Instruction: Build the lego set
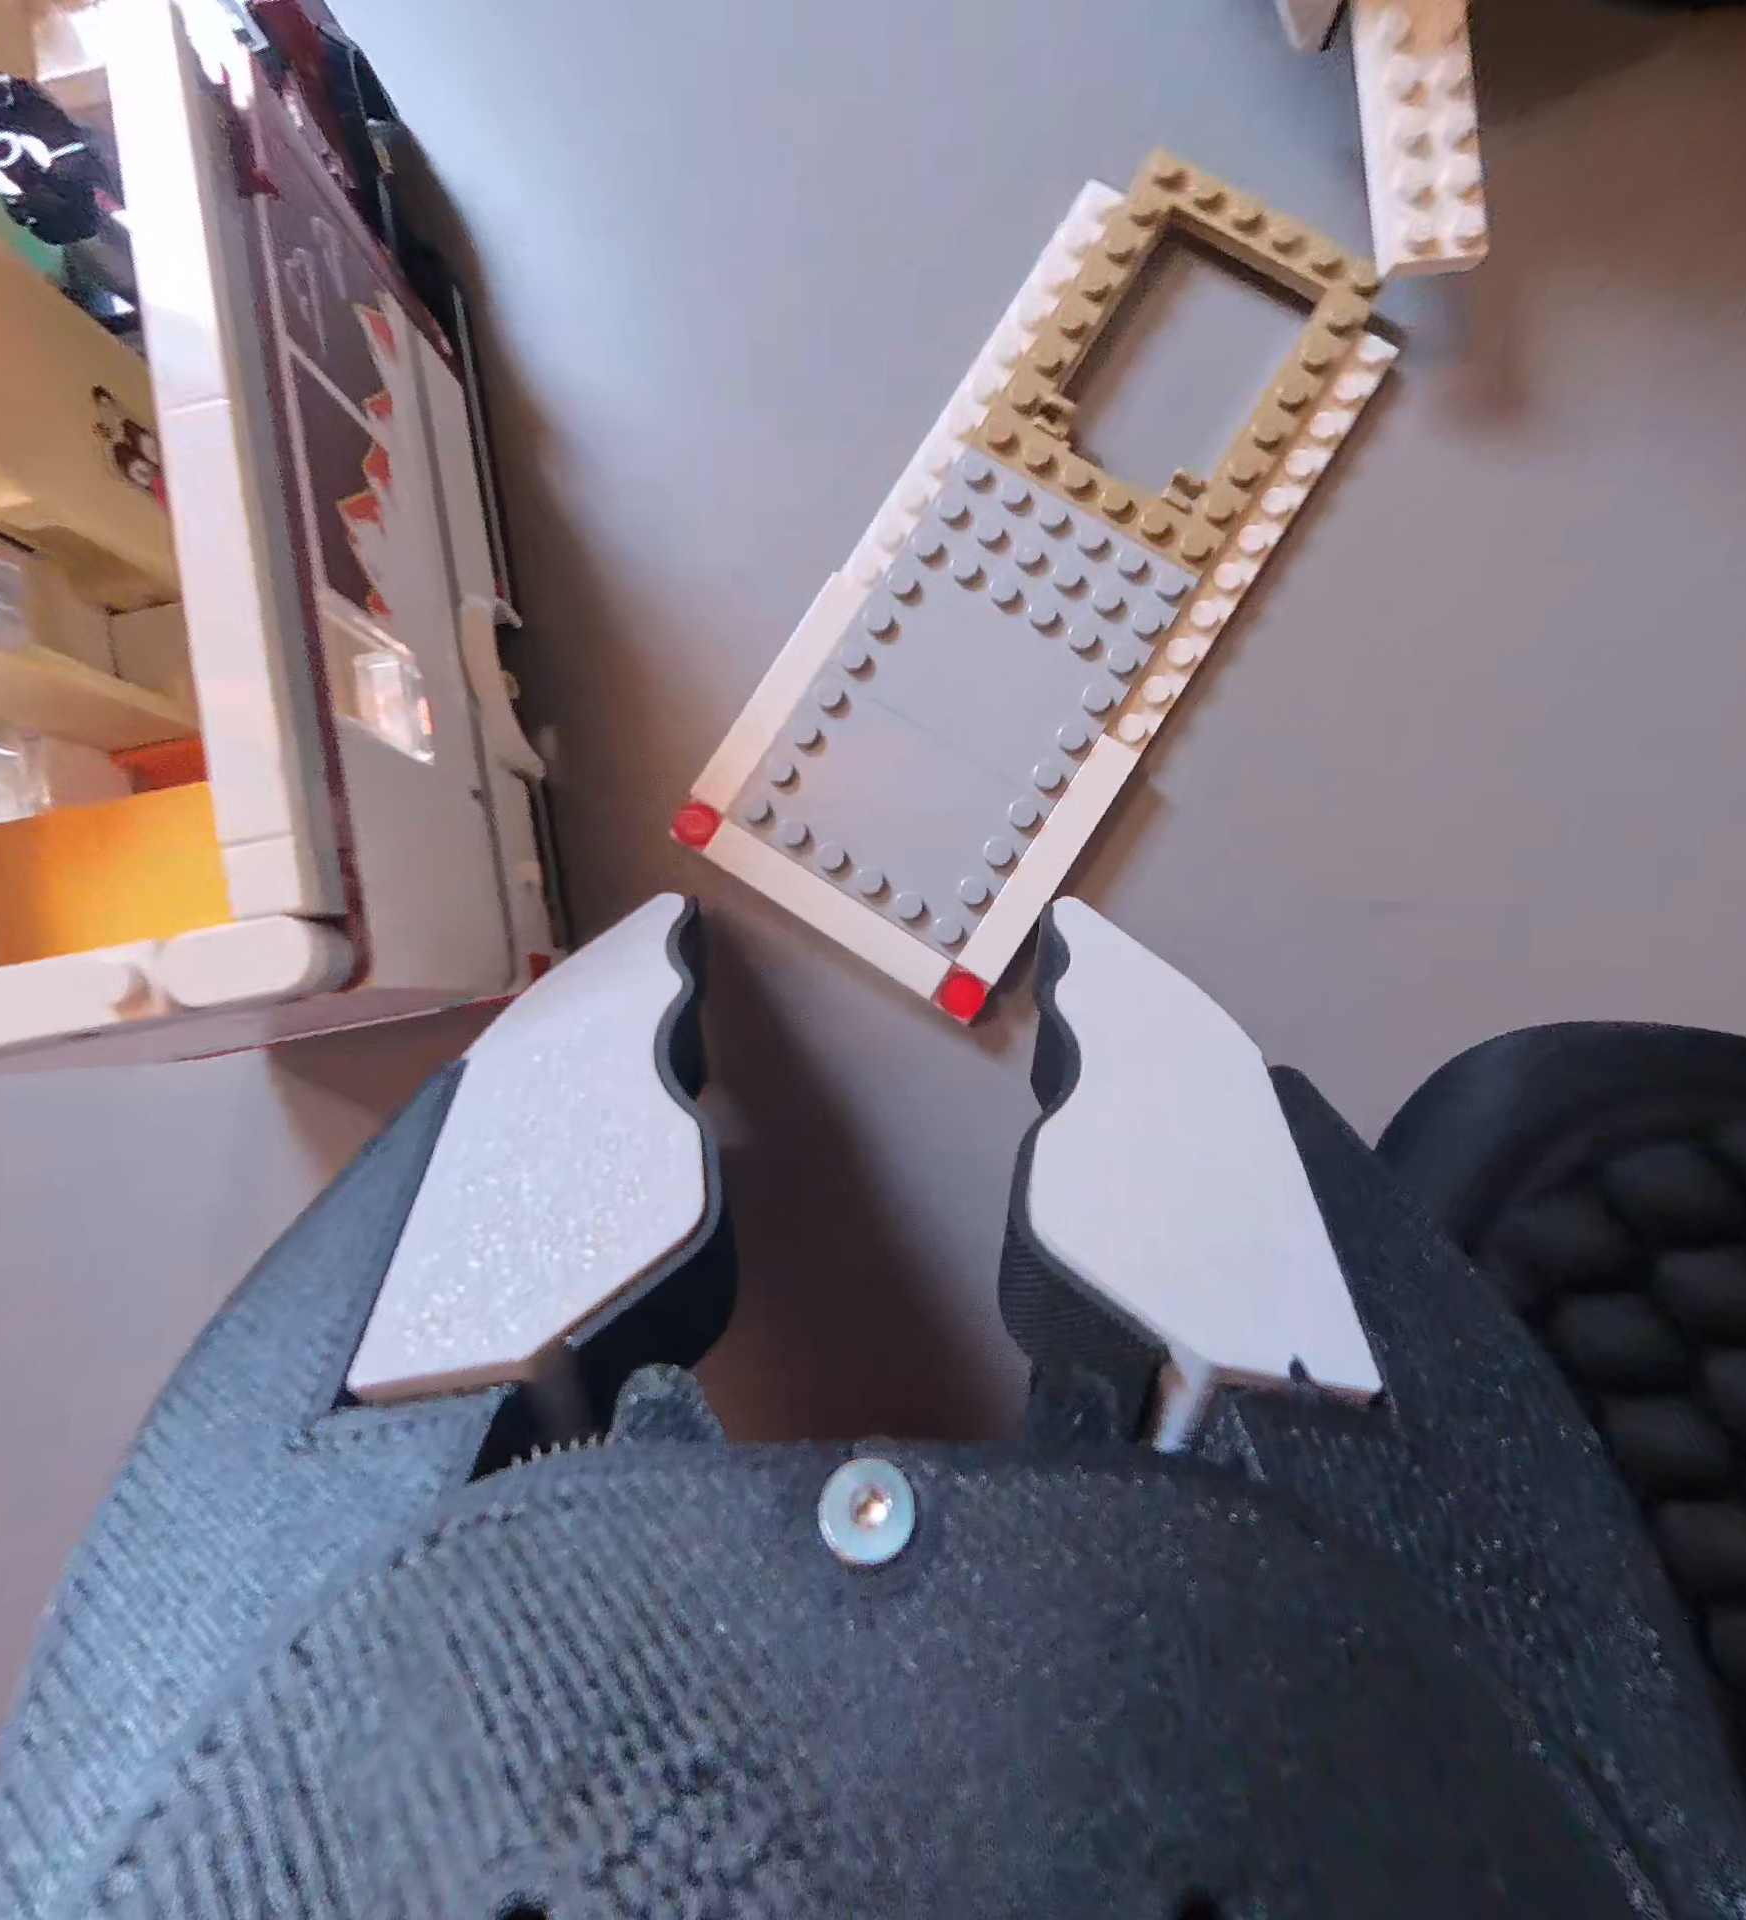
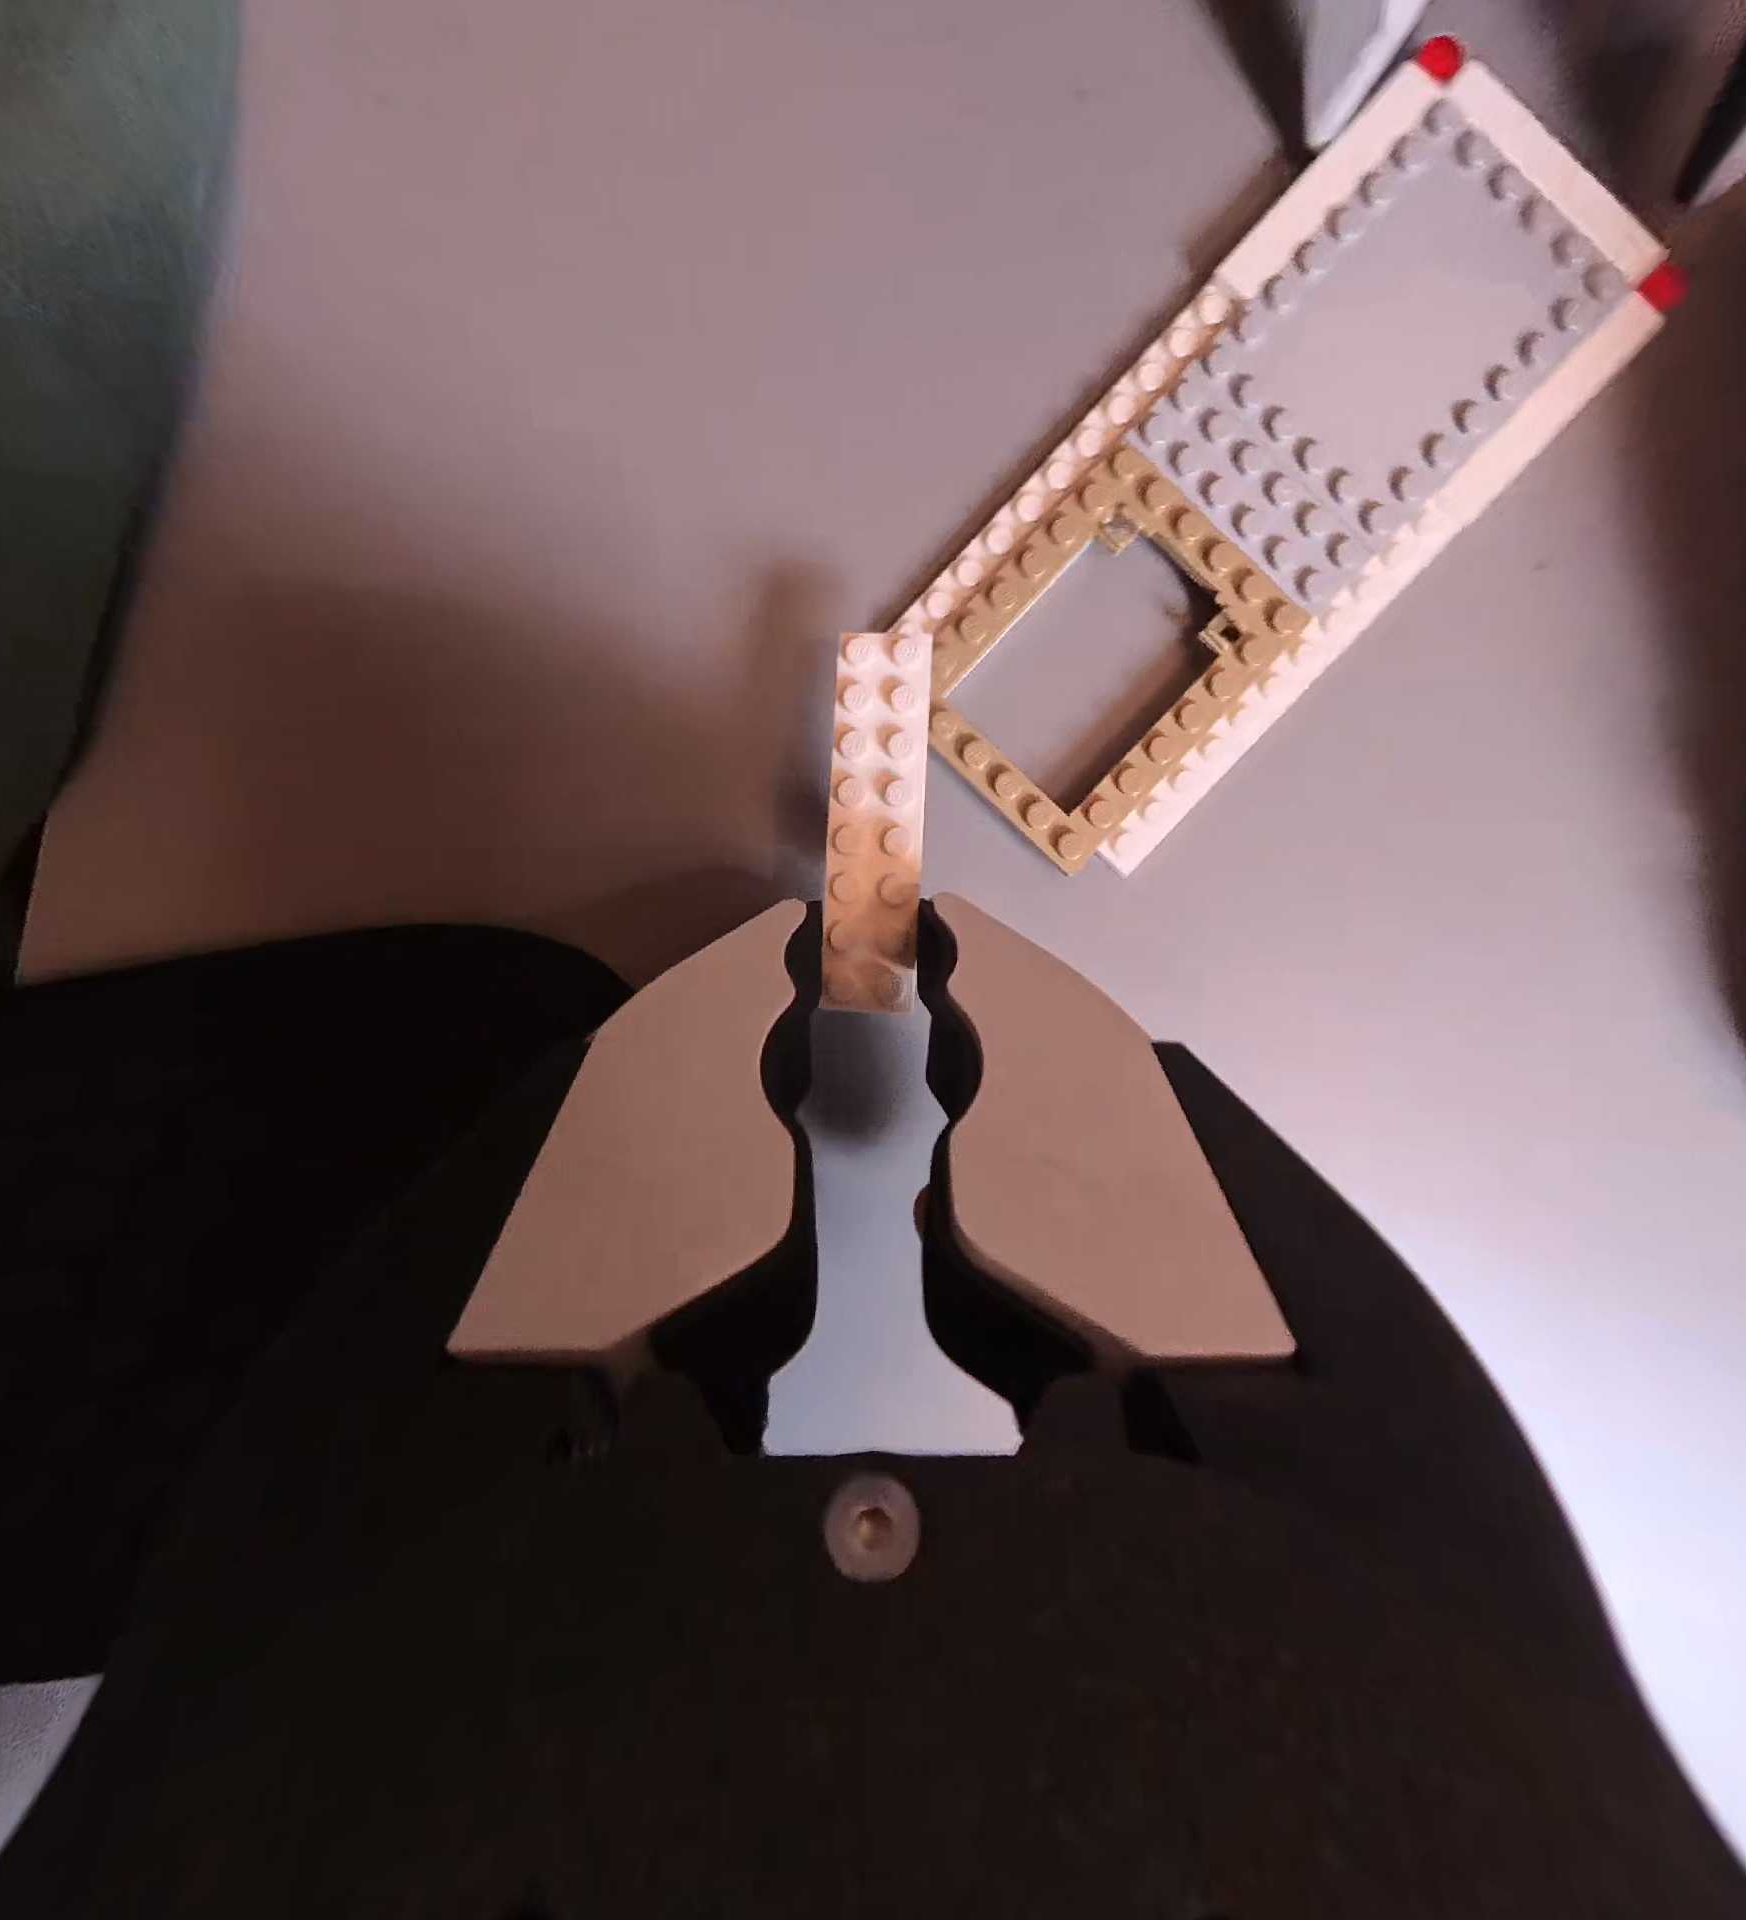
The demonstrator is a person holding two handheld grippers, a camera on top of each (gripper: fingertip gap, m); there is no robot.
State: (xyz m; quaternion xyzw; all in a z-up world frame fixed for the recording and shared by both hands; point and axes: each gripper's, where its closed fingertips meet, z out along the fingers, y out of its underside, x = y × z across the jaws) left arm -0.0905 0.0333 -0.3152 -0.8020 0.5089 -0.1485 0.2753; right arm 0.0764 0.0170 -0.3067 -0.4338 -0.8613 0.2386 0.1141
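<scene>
The right tongs [image 2: 869, 935] pinch a light, stiff white studded plate [image 2: 874, 790] by its long edges, above the surface [image 2: 536, 416]. The left tongs [image 1: 869, 935] gape wide, apparently empty, beside the flat brick assembly [image 1: 1004, 707].

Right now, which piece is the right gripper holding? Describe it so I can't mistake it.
Find the flat studded assembly on the grey table. Just off its tan-framed end, the right gripper pinches a long white plate, two studs wide, the only piece lifted off the table.
</scene>
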